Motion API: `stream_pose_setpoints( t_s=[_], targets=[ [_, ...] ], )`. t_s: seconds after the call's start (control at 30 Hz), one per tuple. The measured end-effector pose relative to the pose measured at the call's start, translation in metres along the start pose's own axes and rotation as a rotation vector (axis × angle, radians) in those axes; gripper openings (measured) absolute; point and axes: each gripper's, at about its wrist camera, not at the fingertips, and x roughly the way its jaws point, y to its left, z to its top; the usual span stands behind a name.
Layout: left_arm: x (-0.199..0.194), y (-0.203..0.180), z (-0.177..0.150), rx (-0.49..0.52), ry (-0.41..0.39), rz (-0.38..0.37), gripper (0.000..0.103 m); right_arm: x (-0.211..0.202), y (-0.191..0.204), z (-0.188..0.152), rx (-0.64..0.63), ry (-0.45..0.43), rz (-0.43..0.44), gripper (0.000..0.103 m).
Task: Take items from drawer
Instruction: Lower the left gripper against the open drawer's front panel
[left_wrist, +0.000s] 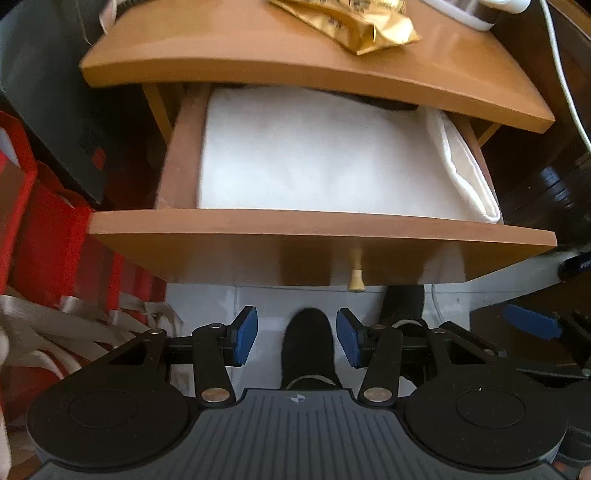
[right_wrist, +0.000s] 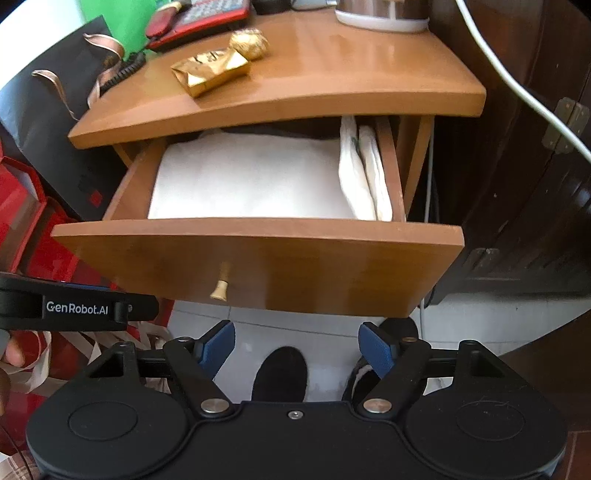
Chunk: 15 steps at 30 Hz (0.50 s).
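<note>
The wooden drawer (left_wrist: 317, 242) (right_wrist: 258, 258) of a small nightstand stands pulled out. A large folded white cloth (left_wrist: 317, 158) (right_wrist: 247, 181) fills most of it. Cream padded items (left_wrist: 469, 173) (right_wrist: 365, 177) stand on edge along its right wall. My left gripper (left_wrist: 296, 338) hangs open below the drawer front, nothing between its blue pads. My right gripper (right_wrist: 297, 349) is likewise open and empty, below and in front of the drawer, near its small knob (right_wrist: 221, 284).
Gold foil packets (right_wrist: 210, 70) (left_wrist: 354, 22) lie on the nightstand top (right_wrist: 332, 74). Red boxes and ribboned bags (left_wrist: 44, 236) (right_wrist: 26, 229) crowd the left. A dark wooden cabinet (right_wrist: 535, 184) and a white cable (right_wrist: 517, 92) stand right. The person's black slippers (left_wrist: 308, 347) (right_wrist: 280, 373) rest on the white floor.
</note>
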Motion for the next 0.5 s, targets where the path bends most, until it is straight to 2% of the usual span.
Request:
stream_pose_setpoints(
  t_s=[0.5],
  targets=[
    [0.044, -0.01, 0.034, -0.003, 0.108, -0.044, 0.051, 0.029, -0.011, 0.006, 0.02, 0.069, 0.007, 0.071]
  ],
)
